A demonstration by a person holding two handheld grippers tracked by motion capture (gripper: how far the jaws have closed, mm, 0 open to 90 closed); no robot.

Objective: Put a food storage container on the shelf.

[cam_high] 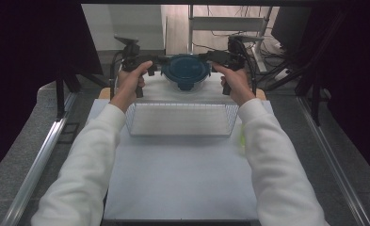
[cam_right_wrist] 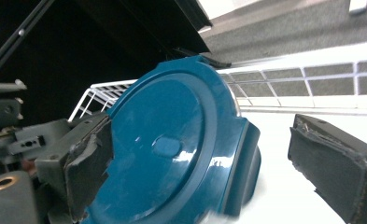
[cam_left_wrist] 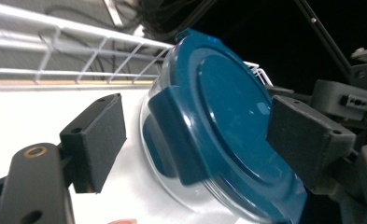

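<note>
Jaws of both grippers stand wide apart, flanking the blue-lidded container (cam_high: 185,70) between them

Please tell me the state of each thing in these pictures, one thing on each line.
Container: shut, its blue lid clipped on, between both grippers beyond the basket.
Wire basket: empty, upright on the table.
Left gripper: open, jaws on either side of the container's edge.
Right gripper: open, jaws on either side of the container's edge.
</note>
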